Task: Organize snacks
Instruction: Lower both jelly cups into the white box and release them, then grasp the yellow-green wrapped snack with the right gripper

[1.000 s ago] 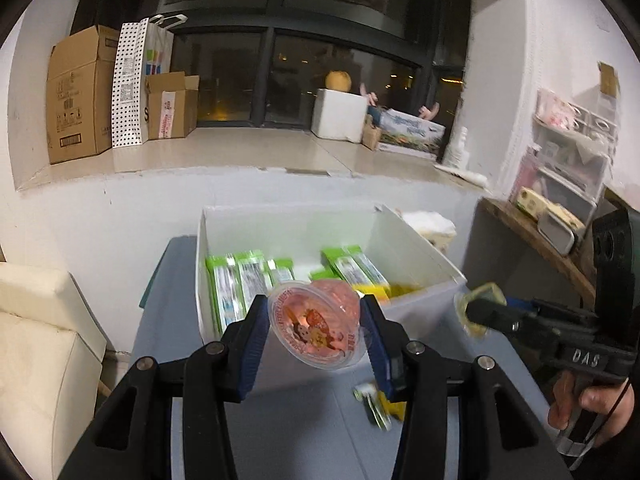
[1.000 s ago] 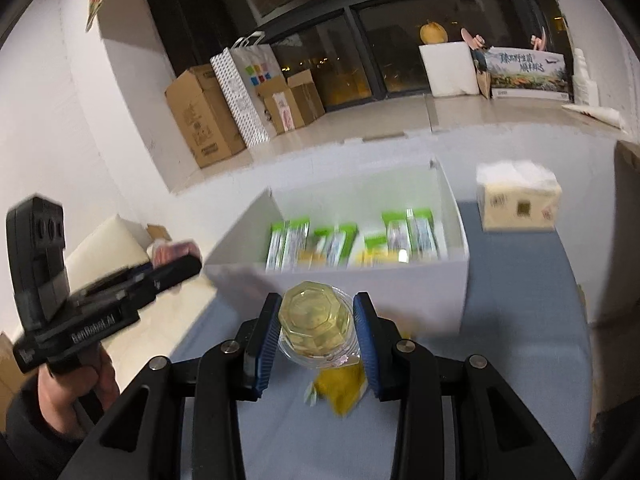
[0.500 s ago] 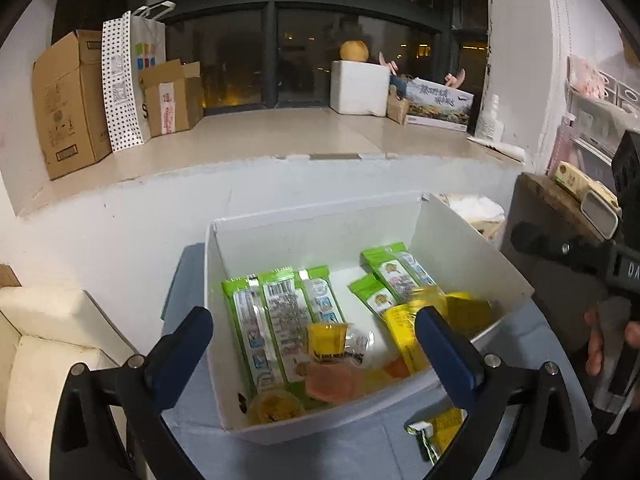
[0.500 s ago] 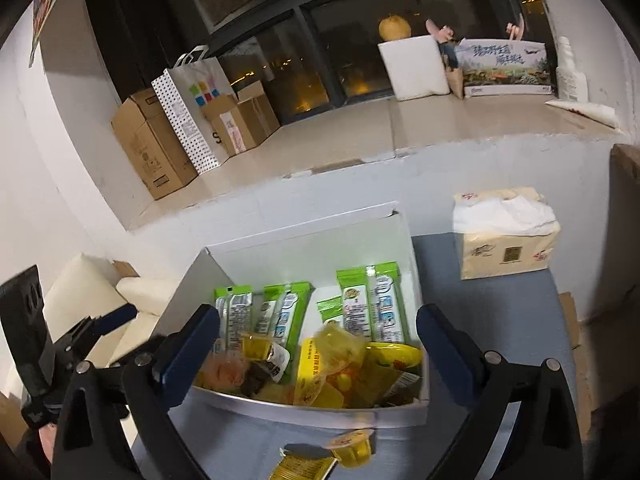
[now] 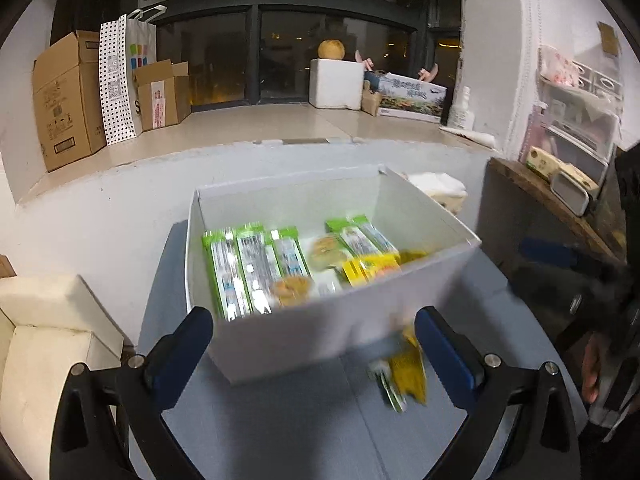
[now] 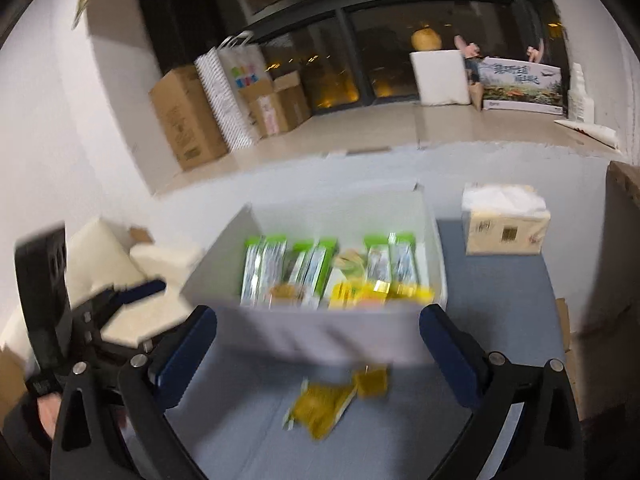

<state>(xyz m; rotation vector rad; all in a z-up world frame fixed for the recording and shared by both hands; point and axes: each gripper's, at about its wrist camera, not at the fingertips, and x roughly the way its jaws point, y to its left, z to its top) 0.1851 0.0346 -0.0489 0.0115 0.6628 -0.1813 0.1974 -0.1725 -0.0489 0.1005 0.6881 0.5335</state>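
Note:
A white box [image 5: 320, 332] on the grey-blue table holds several green snack bars [image 5: 248, 268], yellow packets [image 5: 372, 266] and jelly cups [image 5: 290, 290]. It also shows in the right wrist view [image 6: 320, 340]. My left gripper [image 5: 314, 354] is open and empty in front of the box's near wall. My right gripper [image 6: 318, 356] is open and empty, also in front of the box. A yellow packet [image 5: 406, 372] lies on the table outside the box; in the right wrist view it [image 6: 320, 406] lies beside a small yellow jelly cup [image 6: 372, 380].
A tissue box [image 6: 504, 224] stands on the table right of the white box. A cream cushion [image 5: 44, 332] lies left of the table. A wooden shelf [image 5: 560, 208] with containers is at the right. Cardboard boxes [image 5: 64, 96] and a paper bag stand on the window ledge.
One second ago each gripper was shut on a jelly cup; both opened and the cups now lie in the box. Since half a second ago both grippers have pulled back and lower.

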